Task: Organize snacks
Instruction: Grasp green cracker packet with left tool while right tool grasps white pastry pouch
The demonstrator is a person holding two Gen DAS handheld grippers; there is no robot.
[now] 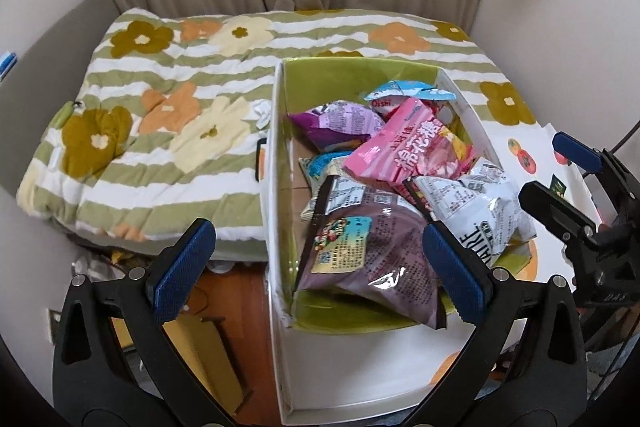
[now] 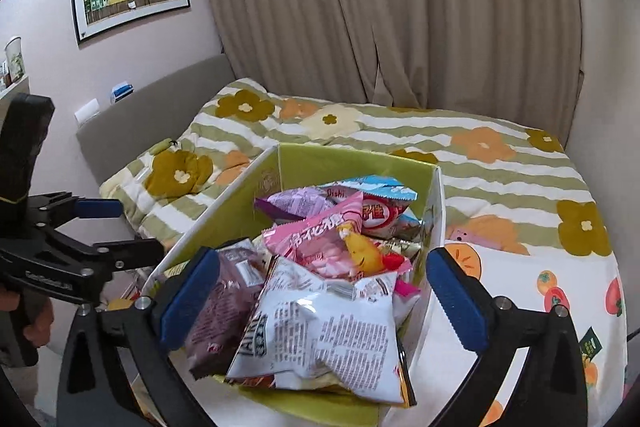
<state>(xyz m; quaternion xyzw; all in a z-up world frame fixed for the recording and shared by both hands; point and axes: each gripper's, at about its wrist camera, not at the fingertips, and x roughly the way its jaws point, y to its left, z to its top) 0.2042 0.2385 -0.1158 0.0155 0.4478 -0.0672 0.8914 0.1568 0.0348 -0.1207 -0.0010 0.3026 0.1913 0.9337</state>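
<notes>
A white cardboard box with a green inside (image 1: 276, 187) (image 2: 224, 211) stands on a white cloth and holds several snack bags. A dark purple bag (image 1: 360, 251) (image 2: 224, 311) lies at the near end. A white bag (image 1: 476, 211) (image 2: 320, 339) lies beside it. A pink marshmallow bag (image 1: 412, 151) (image 2: 320, 239) lies in the middle, with a violet bag (image 1: 336, 123) (image 2: 296, 203) and a light blue bag (image 1: 400, 95) (image 2: 380, 199) at the far end. My left gripper (image 1: 316, 271) is open and empty above the box's near end. My right gripper (image 2: 320, 299) is open and empty over the white bag.
A bed with a flowered green-striped quilt (image 1: 160, 107) (image 2: 480, 163) lies behind the box. A white cloth with a fruit print (image 2: 560, 291) covers the surface under the box. Beige curtains (image 2: 400, 7) hang behind. Wooden floor and a cardboard piece (image 1: 208, 351) lie lower left.
</notes>
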